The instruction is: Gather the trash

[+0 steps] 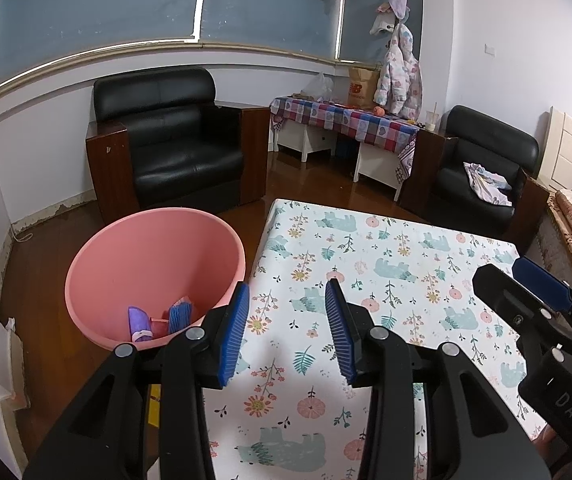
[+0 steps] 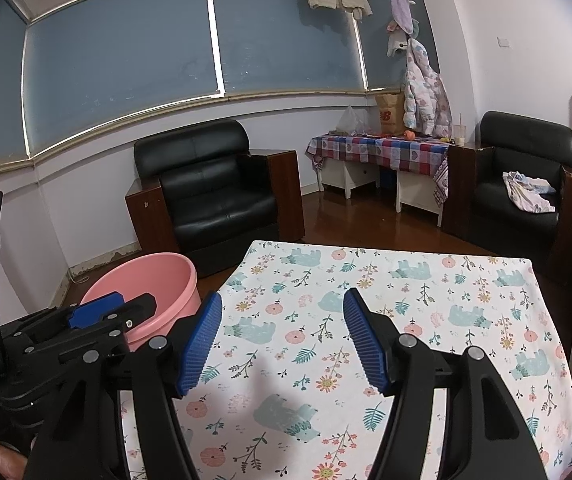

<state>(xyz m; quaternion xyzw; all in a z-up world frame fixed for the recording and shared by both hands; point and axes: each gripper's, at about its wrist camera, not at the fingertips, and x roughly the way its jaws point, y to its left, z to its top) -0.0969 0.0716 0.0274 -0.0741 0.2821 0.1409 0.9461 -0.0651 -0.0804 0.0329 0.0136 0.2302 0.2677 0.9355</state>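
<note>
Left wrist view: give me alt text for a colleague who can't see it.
The open left claw hangs empty over a floral, bear-printed tablecloth. Left of the table, a round pink plastic basin on the floor holds purple and blue wrappers. The right claw shows at the right edge.

We see the basin (image 1: 154, 276) on the floor just left of the table (image 1: 386, 248), with scraps of trash (image 1: 160, 322) in it. Behind both stands an armchair (image 1: 174, 140).
</note>
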